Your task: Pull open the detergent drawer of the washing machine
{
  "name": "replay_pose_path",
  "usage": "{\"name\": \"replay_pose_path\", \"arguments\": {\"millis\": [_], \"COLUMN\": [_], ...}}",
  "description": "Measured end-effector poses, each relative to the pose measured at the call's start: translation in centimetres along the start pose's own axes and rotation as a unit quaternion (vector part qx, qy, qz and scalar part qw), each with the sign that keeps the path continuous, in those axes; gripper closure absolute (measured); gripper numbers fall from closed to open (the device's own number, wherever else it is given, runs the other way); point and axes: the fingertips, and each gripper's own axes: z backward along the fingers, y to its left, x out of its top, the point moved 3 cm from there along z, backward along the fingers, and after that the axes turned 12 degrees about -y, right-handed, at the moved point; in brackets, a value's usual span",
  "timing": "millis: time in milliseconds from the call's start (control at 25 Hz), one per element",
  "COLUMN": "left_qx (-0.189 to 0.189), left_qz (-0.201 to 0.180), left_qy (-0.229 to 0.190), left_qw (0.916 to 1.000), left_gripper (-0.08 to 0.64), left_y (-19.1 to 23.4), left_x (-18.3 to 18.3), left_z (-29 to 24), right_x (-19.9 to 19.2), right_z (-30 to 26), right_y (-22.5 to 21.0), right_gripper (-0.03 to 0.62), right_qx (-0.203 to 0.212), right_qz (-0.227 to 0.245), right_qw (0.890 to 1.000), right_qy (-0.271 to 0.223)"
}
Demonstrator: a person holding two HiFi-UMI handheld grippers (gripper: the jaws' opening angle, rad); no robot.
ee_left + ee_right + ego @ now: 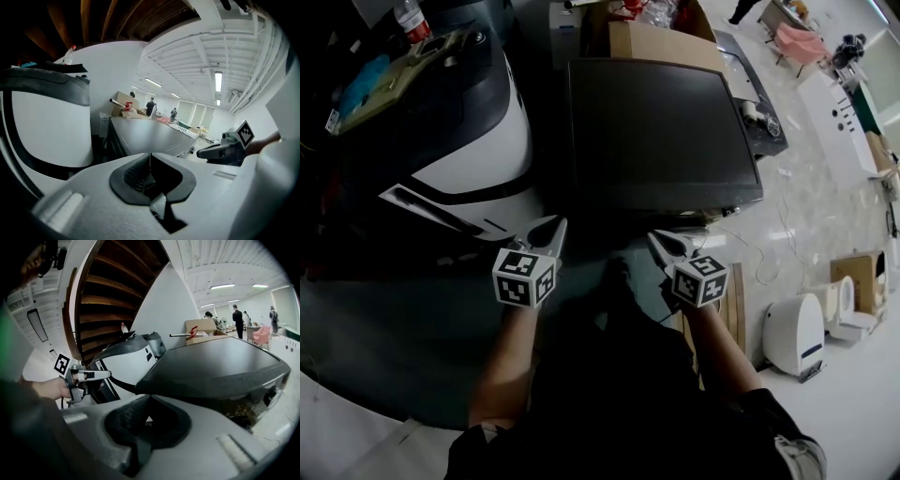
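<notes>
A dark grey flat-topped machine (661, 122) stands straight ahead; I cannot make out a detergent drawer on it in any view. My left gripper (555, 225) hovers in front of its near left corner, jaws shut and empty. My right gripper (656, 237) hangs before the near edge, also shut on nothing. In the left gripper view the closed jaws (150, 158) point along the machine's top (150, 133), and the right gripper (220, 150) shows at the right. In the right gripper view the shut jaws (149, 401) face the machine (220, 362), with the left gripper (98, 375) at the left.
A rounded white appliance with a black band (478, 141) stands close on the left, a red-labelled bottle (411, 19) on top. A cardboard box (661, 37) sits behind the machine. Small white appliances (794, 330) and cables lie on the floor at right. People (238, 317) stand far back.
</notes>
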Motion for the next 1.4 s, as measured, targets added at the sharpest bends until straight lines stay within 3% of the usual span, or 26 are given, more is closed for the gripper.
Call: {"name": "replay_pose_path", "arguments": {"millis": [80, 200, 280, 840, 1400], "left_qx": [-0.008, -0.016, -0.022, -0.019, -0.006], "left_qz": [-0.002, 0.011, 0.020, 0.025, 0.025], "left_qy": [0.010, 0.026, 0.038, 0.082, 0.107], "left_qw": [0.9999, 0.9995, 0.9988, 0.9961, 0.9939], "left_gripper": [0.546, 0.529, 0.462, 0.396, 0.382], "left_y": [0.1, 0.0, -0.3, 0.4, 1.2], "left_x": [-0.6, -1.7, -2.6, -6.4, -9.0], "left_z": [-0.8, -2.2, -3.1, -7.4, -8.6], "right_x": [-0.3, -0.9, -1.2, -3.6, -4.2], "right_z": [-0.2, -0.7, -1.1, -4.2, -5.8], "right_y": [-1.1, -2.5, -3.4, -7.0, -8.2], "right_gripper": [0.535, 0.528, 0.520, 0.416, 0.391], "right_qx": [-0.009, -0.014, -0.017, -0.020, -0.026], "right_qz": [-0.004, -0.007, -0.007, -0.007, 0.016], "right_qw": [1.000, 1.000, 1.000, 0.999, 0.998], "right_qy": [0.000, 0.004, 0.008, 0.048, 0.050]}}
